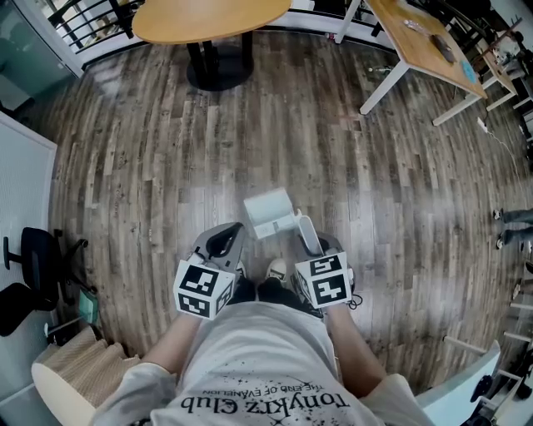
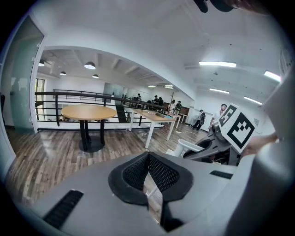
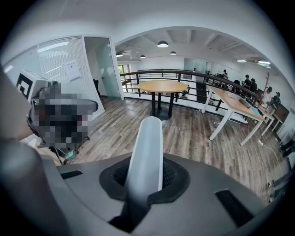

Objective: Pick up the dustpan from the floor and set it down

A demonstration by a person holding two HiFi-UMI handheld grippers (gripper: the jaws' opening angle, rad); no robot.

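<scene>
The white dustpan (image 1: pixel 268 212) hangs just above the wooden floor in front of the person's feet, its pan pointing away. Its handle (image 1: pixel 305 234) runs back into my right gripper (image 1: pixel 314 247), which is shut on it. In the right gripper view the pale handle (image 3: pixel 146 152) stands up between the black pads (image 3: pixel 171 175). My left gripper (image 1: pixel 225 243) is beside the dustpan on its left, apart from it. Its pads (image 2: pixel 133 173) meet at the tip with nothing between them. The left gripper view shows the dustpan (image 2: pixel 184 146) and the right gripper's marker cube (image 2: pixel 239 126) to the right.
A round wooden table (image 1: pixel 208 21) on a black pedestal stands ahead. A long desk (image 1: pixel 425 37) with white legs is at the far right. A black office chair (image 1: pixel 33 266) and beige steps (image 1: pixel 71 366) are at the left. People (image 2: pixel 200 117) stand far off.
</scene>
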